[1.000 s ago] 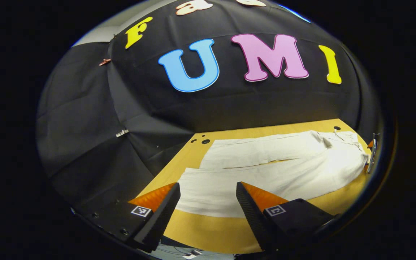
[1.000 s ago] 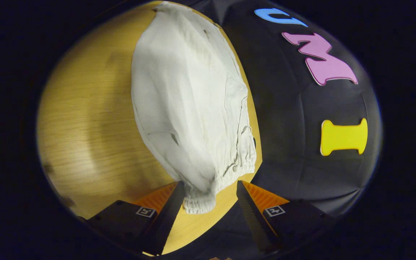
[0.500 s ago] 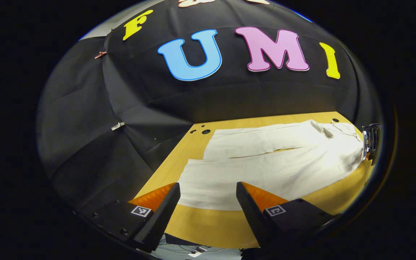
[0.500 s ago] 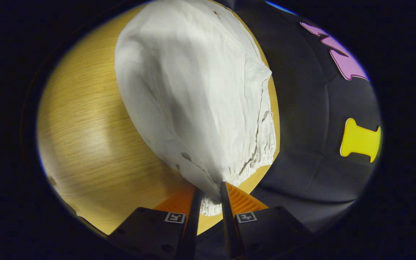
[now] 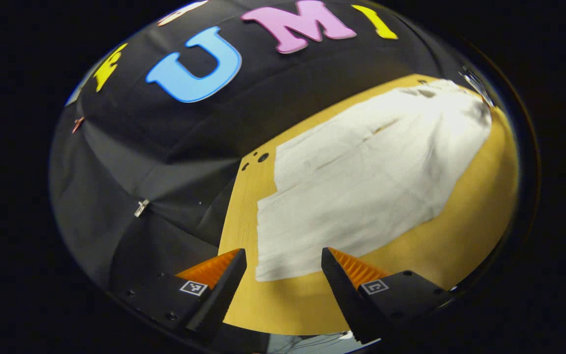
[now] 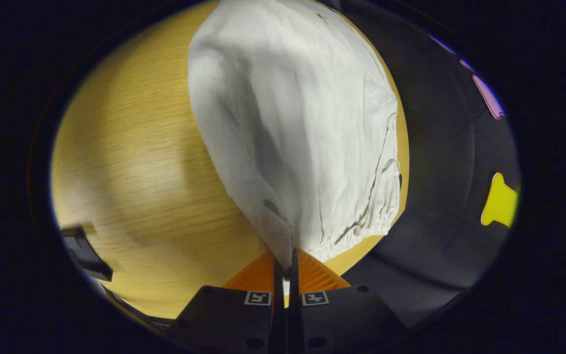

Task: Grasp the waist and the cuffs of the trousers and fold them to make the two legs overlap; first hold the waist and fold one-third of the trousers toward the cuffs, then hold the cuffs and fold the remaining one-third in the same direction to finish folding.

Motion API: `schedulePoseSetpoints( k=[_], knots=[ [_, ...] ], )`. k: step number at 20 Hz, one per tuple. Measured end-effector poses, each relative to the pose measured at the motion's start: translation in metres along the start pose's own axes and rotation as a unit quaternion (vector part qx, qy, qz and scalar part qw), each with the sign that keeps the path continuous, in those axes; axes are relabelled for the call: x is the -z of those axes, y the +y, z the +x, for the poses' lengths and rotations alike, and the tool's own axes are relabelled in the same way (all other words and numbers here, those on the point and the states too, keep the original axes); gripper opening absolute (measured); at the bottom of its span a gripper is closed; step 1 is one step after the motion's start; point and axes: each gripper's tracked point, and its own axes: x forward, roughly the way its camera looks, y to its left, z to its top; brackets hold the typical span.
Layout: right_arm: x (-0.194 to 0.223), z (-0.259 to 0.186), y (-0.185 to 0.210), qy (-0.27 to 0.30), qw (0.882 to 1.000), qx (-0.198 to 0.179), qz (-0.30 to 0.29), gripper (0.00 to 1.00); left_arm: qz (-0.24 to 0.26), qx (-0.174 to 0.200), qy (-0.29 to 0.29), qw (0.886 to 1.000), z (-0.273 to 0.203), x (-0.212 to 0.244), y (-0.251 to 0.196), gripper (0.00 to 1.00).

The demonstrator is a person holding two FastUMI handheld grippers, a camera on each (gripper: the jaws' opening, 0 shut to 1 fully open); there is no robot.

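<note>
My right gripper [image 6: 286, 268] is low at the table's [image 6: 130, 162] near edge, jaws pinched tight on the waist corner of the one pair of white trousers [image 6: 297, 132]. My left gripper [image 5: 283, 275] hovers wide open just short of the near cuff [image 5: 283, 246], both legs lying flat.

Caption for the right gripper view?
Right gripper shut on the waist corner of white cloth trousers lying on a wooden table.

Right gripper [image 6: 286, 275] jaws now clamped on the trousers [image 6: 297, 132] waist (formerly apart), left view tilted.
</note>
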Motion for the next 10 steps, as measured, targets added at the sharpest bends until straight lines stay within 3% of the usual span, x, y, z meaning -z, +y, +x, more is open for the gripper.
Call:
schedulePoseSetpoints(
  k=[3, 5, 7, 10],
  knots=[
    [-0.011, -0.004, 0.001, -0.024, 0.999, -0.033, 0.003, 0.05, 0.089, 0.050, 0.037, 0.994, 0.022, 0.038, -0.008, 0.98],
    [-0.013, -0.010, 0.005, -0.039, 0.998, -0.033, -0.040, 0.05, 0.169, 0.088, 0.063, 0.980, 0.028, 0.063, -0.014, 0.97],
    [-0.011, -0.009, 0.004, -0.043, 0.996, -0.023, -0.072, 0.05, 0.210, 0.096, 0.068, 0.971, 0.037, 0.074, -0.007, 0.96],
    [-0.005, -0.005, 0.003, -0.037, 0.997, -0.026, -0.061, 0.05, 0.242, 0.094, 0.068, 0.963, 0.056, 0.077, 0.013, 0.97]
  ],
)
